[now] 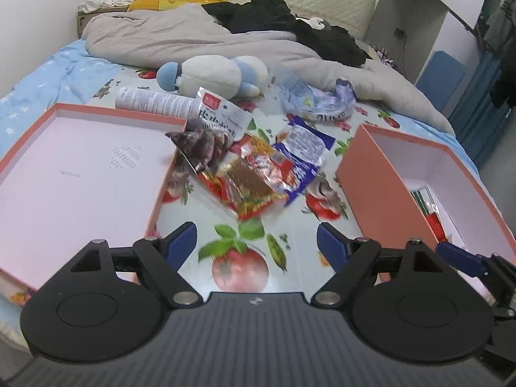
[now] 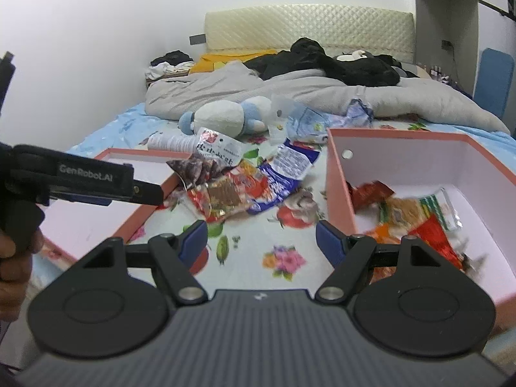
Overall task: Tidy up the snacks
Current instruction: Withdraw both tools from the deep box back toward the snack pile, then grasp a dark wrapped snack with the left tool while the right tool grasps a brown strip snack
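- Both grippers hang over a bed (image 1: pixel 290 225) covered with a fruit-and-flower print sheet, pointing at a heap of snack packets (image 1: pixel 254 167) in the middle of it.
- Left gripper (image 1: pixel 257 245): jaws spread wide, nothing between the blue pads, just bare sheet underneath.
- Right gripper (image 2: pixel 261 242): also released, jaws apart and nothing gripped.
- The heap sits between two pink boxes. The shallow pink lid (image 1: pixel 80 174) lies toward the bed's left edge, and nothing is in it as far as I can see.
- The deep pink box (image 2: pixel 419 167) is toward the right edge and already has a few packets in it, red, orange and green wrappers (image 2: pixel 416 213), though they're blurry, so I can't say exactly what they are.
- In the heap: a dark purplish bag (image 1: pixel 201 145), a white packet with black lettering (image 1: pixel 222 114), a red and gold one (image 1: pixel 248 187), and a blue and white one (image 1: pixel 303 148).
- Further up the bed: a blue and white plush toy (image 1: pixel 219 75), a crumpled blue bag (image 1: pixel 312 100), a white tube (image 1: pixel 151 100) and a grey duvet (image 1: pixel 193 38).
- From the right wrist view, a hand (image 2: pixel 16 258) holds the left gripper's handle at the left.
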The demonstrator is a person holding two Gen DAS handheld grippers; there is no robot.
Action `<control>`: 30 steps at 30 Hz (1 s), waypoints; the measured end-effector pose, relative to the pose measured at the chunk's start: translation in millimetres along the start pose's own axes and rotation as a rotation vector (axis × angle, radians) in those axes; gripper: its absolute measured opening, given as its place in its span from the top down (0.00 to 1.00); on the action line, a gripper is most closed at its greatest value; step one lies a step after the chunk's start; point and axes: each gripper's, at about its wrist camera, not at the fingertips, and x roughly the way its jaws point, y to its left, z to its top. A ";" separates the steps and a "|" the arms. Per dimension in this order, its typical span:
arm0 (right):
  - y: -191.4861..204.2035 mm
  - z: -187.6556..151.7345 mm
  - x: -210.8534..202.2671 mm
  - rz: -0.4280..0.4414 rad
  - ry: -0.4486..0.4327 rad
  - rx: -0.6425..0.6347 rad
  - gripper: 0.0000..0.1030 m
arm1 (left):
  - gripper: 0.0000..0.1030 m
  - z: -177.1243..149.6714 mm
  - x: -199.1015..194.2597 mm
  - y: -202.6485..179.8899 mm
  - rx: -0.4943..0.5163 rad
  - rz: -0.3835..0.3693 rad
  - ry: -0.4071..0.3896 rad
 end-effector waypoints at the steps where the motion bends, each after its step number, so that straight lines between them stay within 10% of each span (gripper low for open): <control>1: 1.2 1.4 7.8 0.000 0.002 -0.002 0.26 | 0.18 4.0 4.7 2.4 0.004 -0.003 0.000; 30: 33.3 5.7 215.5 0.089 0.159 -0.060 0.14 | 0.09 104.8 205.6 55.4 0.330 0.054 0.046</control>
